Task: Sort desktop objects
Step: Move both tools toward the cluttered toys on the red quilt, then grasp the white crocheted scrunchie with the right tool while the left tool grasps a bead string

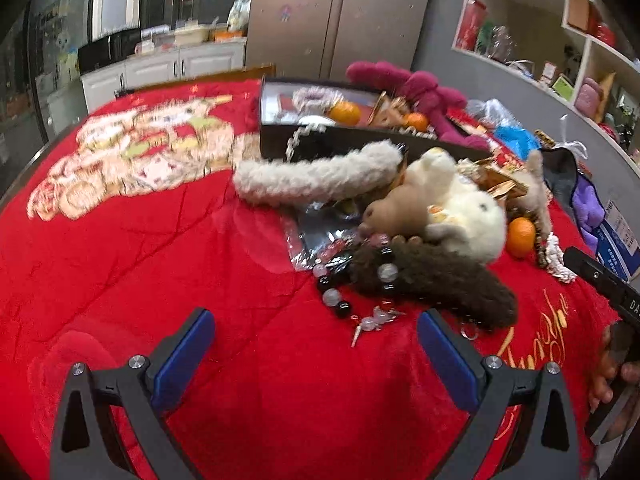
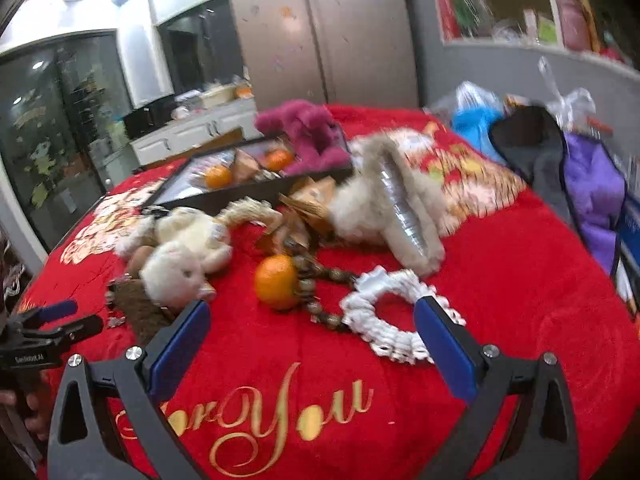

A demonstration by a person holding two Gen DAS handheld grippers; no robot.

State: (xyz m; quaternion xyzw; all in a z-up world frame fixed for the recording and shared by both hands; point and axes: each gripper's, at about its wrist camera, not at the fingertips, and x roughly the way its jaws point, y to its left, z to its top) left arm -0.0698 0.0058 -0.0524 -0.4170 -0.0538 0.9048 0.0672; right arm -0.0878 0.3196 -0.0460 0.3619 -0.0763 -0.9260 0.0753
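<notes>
A pile of small things lies on the red cloth (image 1: 160,264). In the left wrist view my left gripper (image 1: 316,334) is open over bare cloth, just short of a black-and-clear bead bracelet (image 1: 340,296) and a brown furry strip (image 1: 436,280). Behind them lie a white plush toy (image 1: 468,208), a cream furry strip (image 1: 316,176) and an orange (image 1: 520,236). The black box (image 1: 340,140) holds oranges. In the right wrist view my right gripper (image 2: 312,324) is open, with a white beaded ring (image 2: 384,320) by its right finger and an orange (image 2: 276,280) and brown bead string (image 2: 320,280) just ahead.
A magenta plush (image 2: 308,132) leans on the black box (image 2: 248,196). Bags and a purple cloth (image 2: 592,192) crowd the right edge. A fridge (image 1: 340,16), counter and shelves stand beyond the table. The other gripper (image 2: 44,328) shows at the left, held by a hand.
</notes>
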